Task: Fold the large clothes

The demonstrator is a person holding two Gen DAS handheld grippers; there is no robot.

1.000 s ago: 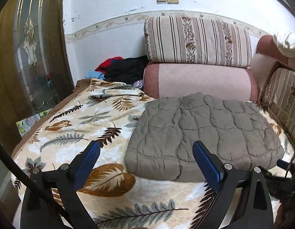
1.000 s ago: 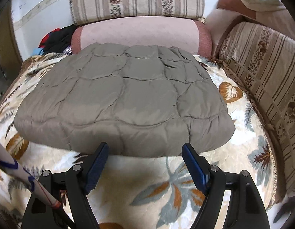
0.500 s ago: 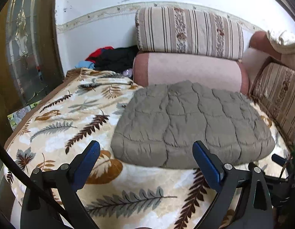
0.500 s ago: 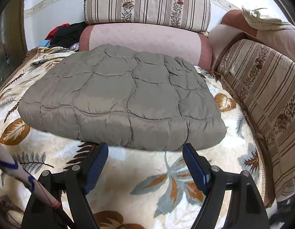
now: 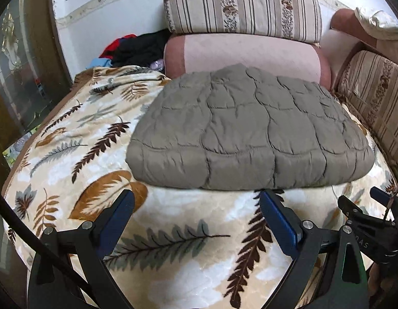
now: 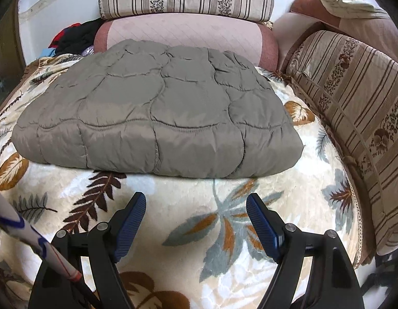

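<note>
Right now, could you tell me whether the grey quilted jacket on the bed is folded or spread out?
Folded: the grey quilted jacket lies as a thick compact bundle with a rounded near edge, no sleeves showing.

Only the letters "DAS" (possibly part of a longer mark) show on the right claw point(image 5: 373, 200).

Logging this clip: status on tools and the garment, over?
Left tool open, empty. Right tool open, empty. Grey quilted garment folded flat on leaf blanket. Nothing blocking.
</note>
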